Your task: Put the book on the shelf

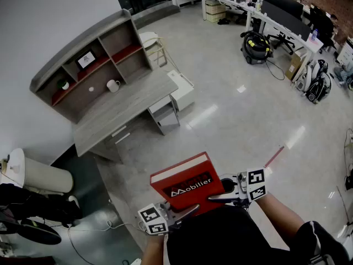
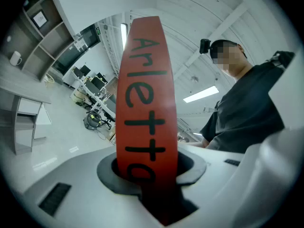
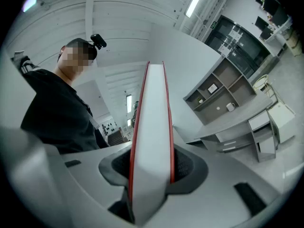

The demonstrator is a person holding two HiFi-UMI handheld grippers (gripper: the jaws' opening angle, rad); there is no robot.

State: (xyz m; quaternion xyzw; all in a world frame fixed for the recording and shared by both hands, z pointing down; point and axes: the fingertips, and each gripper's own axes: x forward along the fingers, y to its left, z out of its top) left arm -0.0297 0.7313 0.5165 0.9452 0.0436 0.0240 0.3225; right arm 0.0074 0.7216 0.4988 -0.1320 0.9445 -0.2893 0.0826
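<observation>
A thick red book (image 1: 186, 184) with white lettering hangs in the air low in the head view, held from both ends. My left gripper (image 1: 179, 213) is shut on its near left end, and in the left gripper view the red spine (image 2: 146, 103) with black letters stands clamped between the jaws (image 2: 147, 172). My right gripper (image 1: 219, 197) is shut on the right end, and the right gripper view looks along the white page edge (image 3: 152, 141) pressed between its jaws (image 3: 151, 170). The grey shelf unit (image 1: 83, 65) stands on a desk (image 1: 129, 106) far off at the upper left.
The shelf holds a white mug (image 1: 112, 85), a small framed picture (image 1: 85, 59) and a little plant (image 1: 63, 84). A white drawer cabinet (image 1: 182, 90) and a chair (image 1: 151, 43) stand by the desk. A vacuum cleaner (image 1: 255, 46) and office desks lie at the back right.
</observation>
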